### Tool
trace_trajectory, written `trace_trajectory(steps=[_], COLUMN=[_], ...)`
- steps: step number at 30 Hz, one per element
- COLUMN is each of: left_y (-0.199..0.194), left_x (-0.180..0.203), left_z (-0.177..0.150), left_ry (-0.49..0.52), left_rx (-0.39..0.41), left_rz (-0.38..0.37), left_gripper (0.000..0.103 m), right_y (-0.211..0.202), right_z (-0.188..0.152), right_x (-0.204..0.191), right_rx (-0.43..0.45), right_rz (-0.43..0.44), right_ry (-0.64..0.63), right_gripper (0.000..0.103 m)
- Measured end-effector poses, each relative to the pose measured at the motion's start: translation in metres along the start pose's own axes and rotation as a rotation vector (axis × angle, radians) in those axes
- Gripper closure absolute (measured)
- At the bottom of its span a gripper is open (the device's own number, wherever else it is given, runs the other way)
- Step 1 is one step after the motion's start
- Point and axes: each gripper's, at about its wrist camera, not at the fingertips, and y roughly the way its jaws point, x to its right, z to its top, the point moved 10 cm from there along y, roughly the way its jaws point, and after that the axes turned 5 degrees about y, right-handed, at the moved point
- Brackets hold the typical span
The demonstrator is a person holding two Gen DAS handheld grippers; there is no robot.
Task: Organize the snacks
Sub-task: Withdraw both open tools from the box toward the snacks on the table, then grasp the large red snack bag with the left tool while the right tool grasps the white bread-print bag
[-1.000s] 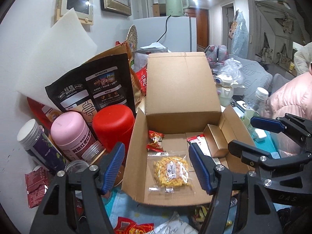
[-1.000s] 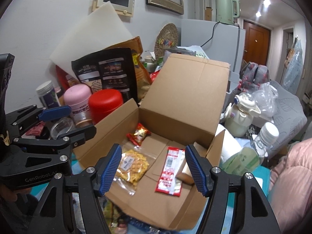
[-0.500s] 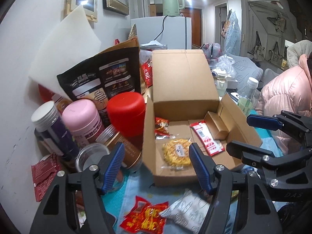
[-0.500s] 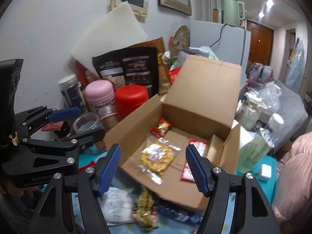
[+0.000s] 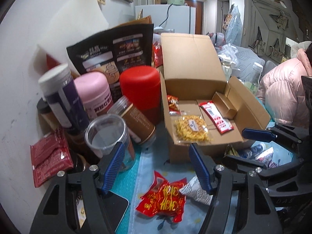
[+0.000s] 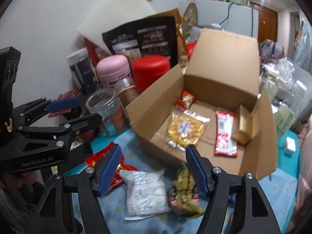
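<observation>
Snacks still loose on the blue cloth lie nearest: a red packet point(image 5: 162, 198) under the left gripper point(image 5: 156, 167), and a white pouch point(image 6: 145, 191) and a green wrapper point(image 6: 183, 193) under the right gripper point(image 6: 153, 168), both grippers spread wide and holding nothing. To pick well, I would lower one gripper straight over a single packet, pinch its puffed middle rather than a thin edge, and keep the other clear. Beyond them the open cardboard box point(image 6: 156, 105) already holds a yellow noodle bag point(image 6: 185, 129) and a red-and-white stick pack point(image 6: 225, 134), so the bare floor between them looks the best drop spot.
</observation>
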Motion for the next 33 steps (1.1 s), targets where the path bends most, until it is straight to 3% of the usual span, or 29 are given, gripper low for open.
trace_trajectory(steps=[21, 33], left_y=[0.053, 0.068], left_x=[-0.005, 0.004], left_z=[-0.066, -0.088], left_ry=[0.003, 0.006], left_rx=[-0.169, -0.241], left_rz=[-0.096, -0.168], left_gripper=[0.035, 0.035], right_y=[0.058, 0.059], right_z=[-0.059, -0.066], right_x=[-0.016, -0.023], right_rx=[-0.187, -0.187], right_rz=[-0.005, -0.043], right_ry=[-0.048, -0.108], right_gripper=[0.030, 0.027])
